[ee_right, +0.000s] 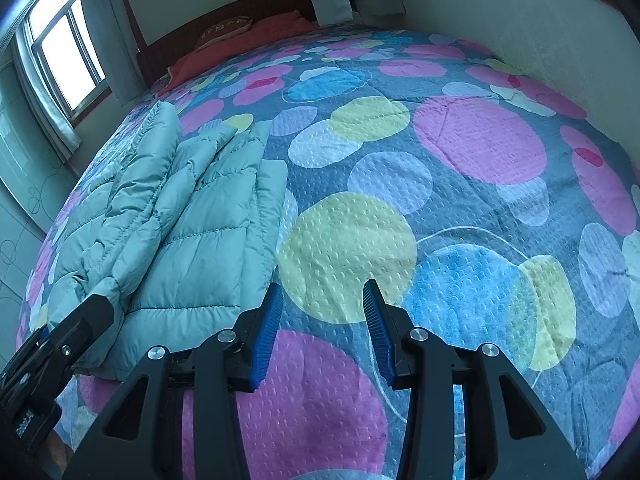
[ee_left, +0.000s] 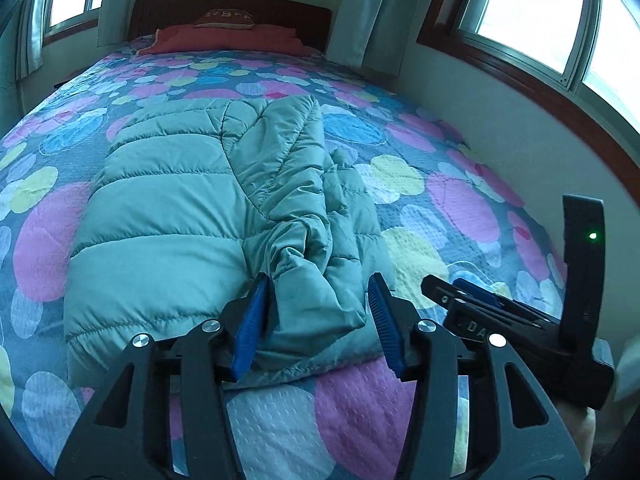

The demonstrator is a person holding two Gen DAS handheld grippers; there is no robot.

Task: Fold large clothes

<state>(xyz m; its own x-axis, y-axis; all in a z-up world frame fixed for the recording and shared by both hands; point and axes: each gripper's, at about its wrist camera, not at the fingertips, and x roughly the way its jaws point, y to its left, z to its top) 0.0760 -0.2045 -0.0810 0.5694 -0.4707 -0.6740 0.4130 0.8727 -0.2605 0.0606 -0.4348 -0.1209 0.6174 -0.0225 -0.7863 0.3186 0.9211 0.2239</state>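
Note:
A pale green quilted puffer jacket (ee_left: 180, 208) lies flat on the bed, its sleeve folded over the body toward me; it also shows in the right wrist view (ee_right: 176, 216) at the left. My left gripper (ee_left: 318, 280) is open, its blue pads (ee_left: 252, 320) on either side of the sleeve's cuff end at the jacket's near edge, not closed on it. My right gripper (ee_right: 322, 286) is open and empty over the bedspread to the right of the jacket. The right gripper also shows in the left wrist view (ee_left: 472, 292), and the left gripper shows in the right wrist view (ee_right: 60, 332).
The bed has a grey bedspread (ee_right: 440, 184) with pink, blue and yellow circles. A red pillow (ee_left: 224, 40) and wooden headboard (ee_left: 232, 8) are at the far end. A white wall (ee_left: 500, 120) under windows runs along the bed's right side.

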